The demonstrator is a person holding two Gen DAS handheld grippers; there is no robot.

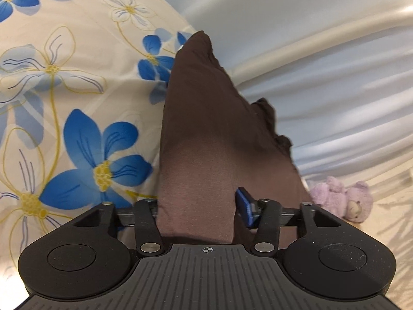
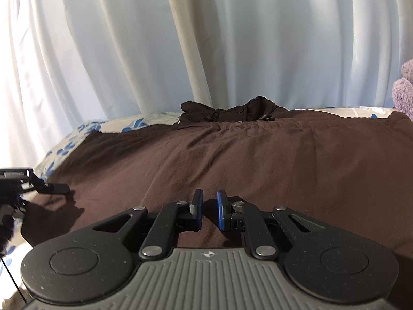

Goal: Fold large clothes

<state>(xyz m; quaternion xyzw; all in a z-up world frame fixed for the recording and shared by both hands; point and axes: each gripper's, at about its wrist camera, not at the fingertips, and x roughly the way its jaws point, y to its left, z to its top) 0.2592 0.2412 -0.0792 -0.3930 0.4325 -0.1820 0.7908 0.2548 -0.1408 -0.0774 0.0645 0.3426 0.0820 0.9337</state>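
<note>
A large dark brown garment [image 2: 232, 155] lies spread over the bed, its collar [image 2: 232, 112] at the far edge. In the right wrist view my right gripper [image 2: 208, 208] sits at the garment's near edge. Its blue pads [image 2: 197, 211] stand a narrow gap apart, with a pinch of brown cloth between them. My left gripper [image 2: 55, 188] shows at the garment's near left corner. In the left wrist view a ridge of the brown garment [image 1: 206, 103] runs up between the jaws of my left gripper [image 1: 198, 196]. One blue pad [image 1: 245, 206] presses its side; the cloth hides the other.
A cream bedsheet with blue flowers [image 1: 64, 77] covers the bed beside the garment. Pale curtains [image 2: 206, 38] hang right behind the bed. A lilac plush toy [image 1: 343, 199] lies on the bed beyond the garment, and the plush toy [image 2: 405, 90] shows again at the far right.
</note>
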